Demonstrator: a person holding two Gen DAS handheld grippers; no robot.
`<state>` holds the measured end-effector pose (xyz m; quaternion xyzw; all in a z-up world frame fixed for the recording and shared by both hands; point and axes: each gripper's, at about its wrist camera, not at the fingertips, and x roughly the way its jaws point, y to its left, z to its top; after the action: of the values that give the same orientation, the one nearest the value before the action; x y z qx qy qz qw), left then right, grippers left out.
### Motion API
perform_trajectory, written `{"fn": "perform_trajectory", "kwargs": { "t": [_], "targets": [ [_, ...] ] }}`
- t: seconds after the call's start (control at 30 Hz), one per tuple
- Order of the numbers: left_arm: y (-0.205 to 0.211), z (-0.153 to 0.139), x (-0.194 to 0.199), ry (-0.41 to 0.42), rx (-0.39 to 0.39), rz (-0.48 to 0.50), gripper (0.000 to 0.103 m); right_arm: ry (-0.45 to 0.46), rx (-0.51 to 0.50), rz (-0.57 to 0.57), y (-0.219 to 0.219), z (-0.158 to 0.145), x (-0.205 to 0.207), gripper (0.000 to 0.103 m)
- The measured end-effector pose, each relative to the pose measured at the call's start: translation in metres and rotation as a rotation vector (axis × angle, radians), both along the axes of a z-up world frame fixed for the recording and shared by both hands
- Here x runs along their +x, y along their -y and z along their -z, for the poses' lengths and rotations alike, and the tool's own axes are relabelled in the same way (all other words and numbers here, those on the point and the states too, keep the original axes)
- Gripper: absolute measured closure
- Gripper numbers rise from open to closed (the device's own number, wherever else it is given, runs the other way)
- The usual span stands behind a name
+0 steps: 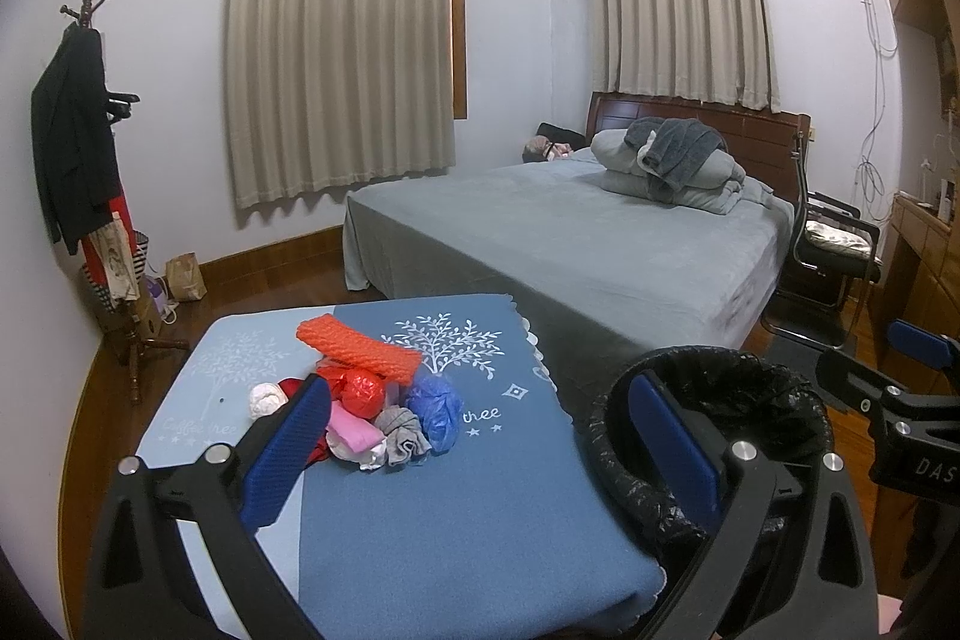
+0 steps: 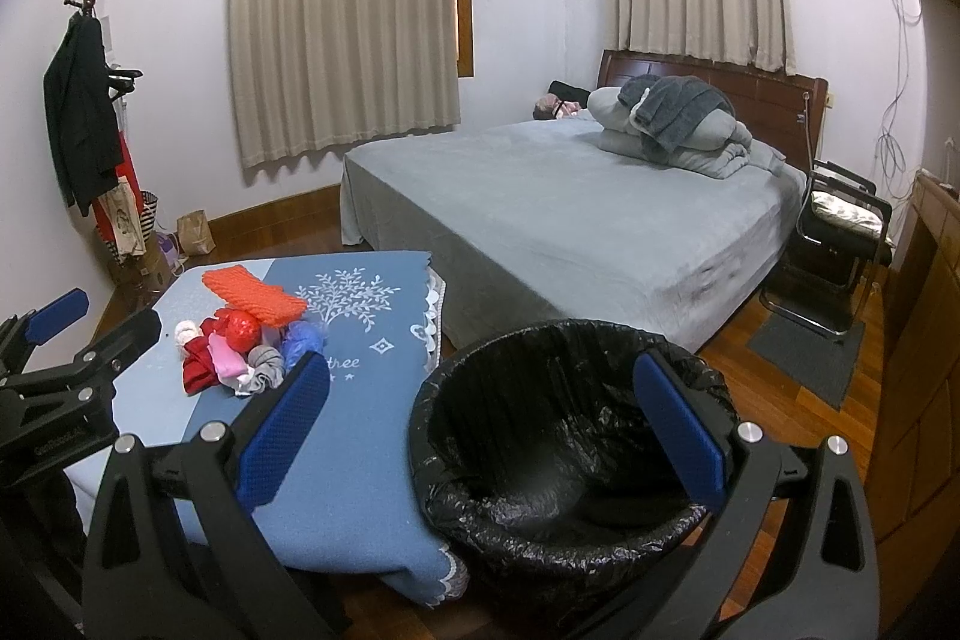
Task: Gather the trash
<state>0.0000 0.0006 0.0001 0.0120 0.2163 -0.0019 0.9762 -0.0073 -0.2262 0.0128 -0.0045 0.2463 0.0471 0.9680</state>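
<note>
The left hand-held gripper (image 1: 480,460) hangs over the worktop (image 1: 468,520) with its blue pads spread wide, holding nothing. The right hand-held gripper (image 2: 486,436) is likewise wide open and empty, above the near rim of the bin (image 2: 570,436).

Just ahead of the left gripper's left finger lies the trash (image 1: 372,412): a small heap of crumpled pieces, white, red, pink, grey and blue, with an orange knitted-looking strip (image 1: 360,349) at its far side. Seen from the right gripper, the heap sits ahead and to the left.

The bin, lined with a black bag, stands on the floor to the right of the worktop. The worktop wears a blue cloth with white tree prints.

Beyond is a bed (image 1: 570,232) with grey bedding, a coat rack (image 1: 90,148) far left, and two curtained windows (image 1: 342,46).
</note>
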Motion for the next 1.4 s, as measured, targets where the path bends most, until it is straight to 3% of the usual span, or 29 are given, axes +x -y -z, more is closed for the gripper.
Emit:
{"fn": "perform_trajectory", "kwargs": {
  "t": [1.4],
  "targets": [
    [-0.0016, -0.0016, 0.0006, -0.003, -0.003, -0.001, 0.006, -0.008, 0.005, -0.001, 0.0006, 0.0021, 0.0031, 0.005]
  ]
}}
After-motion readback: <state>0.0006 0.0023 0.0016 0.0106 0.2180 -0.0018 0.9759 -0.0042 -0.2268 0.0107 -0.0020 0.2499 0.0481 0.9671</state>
